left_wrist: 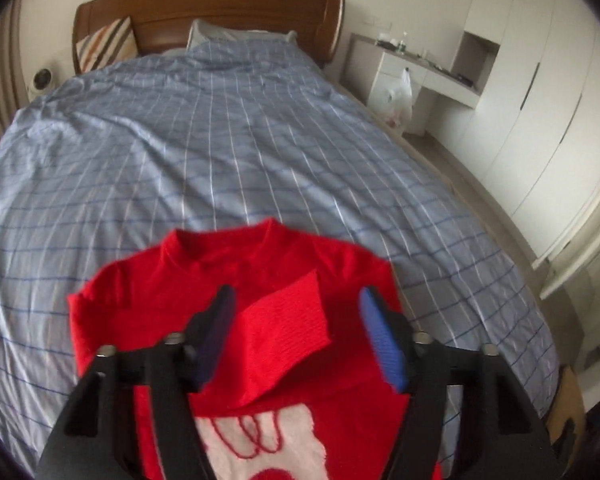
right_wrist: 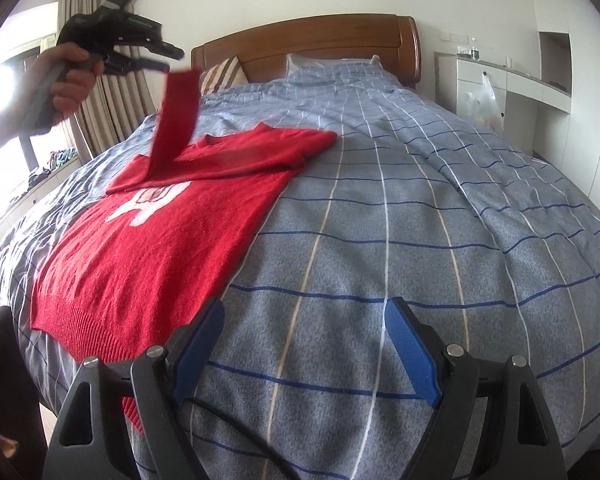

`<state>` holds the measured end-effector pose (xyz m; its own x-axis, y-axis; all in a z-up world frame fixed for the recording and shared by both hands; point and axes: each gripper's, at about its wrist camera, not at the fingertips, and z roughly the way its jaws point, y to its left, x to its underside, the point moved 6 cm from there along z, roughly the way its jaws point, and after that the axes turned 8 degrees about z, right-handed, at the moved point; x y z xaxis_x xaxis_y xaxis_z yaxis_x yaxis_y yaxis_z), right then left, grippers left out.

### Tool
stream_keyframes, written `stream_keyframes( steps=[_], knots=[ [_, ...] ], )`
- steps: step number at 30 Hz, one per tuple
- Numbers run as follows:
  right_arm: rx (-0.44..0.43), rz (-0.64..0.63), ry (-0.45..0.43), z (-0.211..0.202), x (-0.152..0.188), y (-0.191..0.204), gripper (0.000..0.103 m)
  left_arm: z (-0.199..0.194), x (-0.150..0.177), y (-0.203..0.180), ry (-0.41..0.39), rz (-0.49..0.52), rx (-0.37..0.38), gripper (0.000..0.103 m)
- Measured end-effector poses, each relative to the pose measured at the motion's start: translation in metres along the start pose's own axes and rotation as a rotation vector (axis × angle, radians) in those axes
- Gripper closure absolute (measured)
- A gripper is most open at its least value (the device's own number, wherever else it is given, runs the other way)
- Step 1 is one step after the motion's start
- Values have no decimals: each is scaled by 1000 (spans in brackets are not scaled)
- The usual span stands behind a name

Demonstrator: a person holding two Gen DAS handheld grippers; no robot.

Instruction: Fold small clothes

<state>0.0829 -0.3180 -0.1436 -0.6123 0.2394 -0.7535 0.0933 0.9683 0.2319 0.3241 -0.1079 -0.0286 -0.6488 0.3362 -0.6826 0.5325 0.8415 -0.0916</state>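
Observation:
A red knitted sweater (right_wrist: 160,252) with a white pattern lies flat on the blue checked bedcover (right_wrist: 380,208), neck toward the headboard. One sleeve (right_wrist: 178,120) stands up in the air over its chest, blurred. A hand holds my left gripper (right_wrist: 174,60) just above that sleeve's cuff with the jaws apart. In the left wrist view the cuff (left_wrist: 288,328) shows between the fingers of the left gripper (left_wrist: 296,296) with gaps on both sides, over the sweater (left_wrist: 148,292). My right gripper (right_wrist: 306,306) is open and holds nothing, low over the cover just right of the sweater's hem.
A wooden headboard (right_wrist: 308,44) and pillows (right_wrist: 224,74) are at the far end of the bed. On the right stand a white desk (right_wrist: 500,76), a plastic bag (right_wrist: 482,104) and wardrobes. Curtains (right_wrist: 112,96) hang on the left. A black cable (right_wrist: 228,420) lies under the right gripper.

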Motion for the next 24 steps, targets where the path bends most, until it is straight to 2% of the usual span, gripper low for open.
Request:
stream_keyframes(
  steps=[3, 5, 9, 14, 20, 24],
  knots=[
    [2, 10, -4, -2, -1, -2, 21, -1, 43, -3, 39, -6, 21, 29],
    [0, 14, -5, -2, -2, -3, 21, -10, 76, 16, 57, -25, -11, 29],
    [-14, 26, 8, 4, -3, -3, 21, -34, 131, 59, 59, -59, -140, 27],
    [-16, 1, 19, 9, 1, 5, 21, -71, 191, 99, 9, -143, -290, 20],
    [5, -67, 17, 8, 7, 14, 21, -82, 239, 141, -34, -304, -400, 20],
    [13, -79, 16, 6, 9, 15, 21, -79, 257, 160, -49, -370, -437, 20]
  ],
)
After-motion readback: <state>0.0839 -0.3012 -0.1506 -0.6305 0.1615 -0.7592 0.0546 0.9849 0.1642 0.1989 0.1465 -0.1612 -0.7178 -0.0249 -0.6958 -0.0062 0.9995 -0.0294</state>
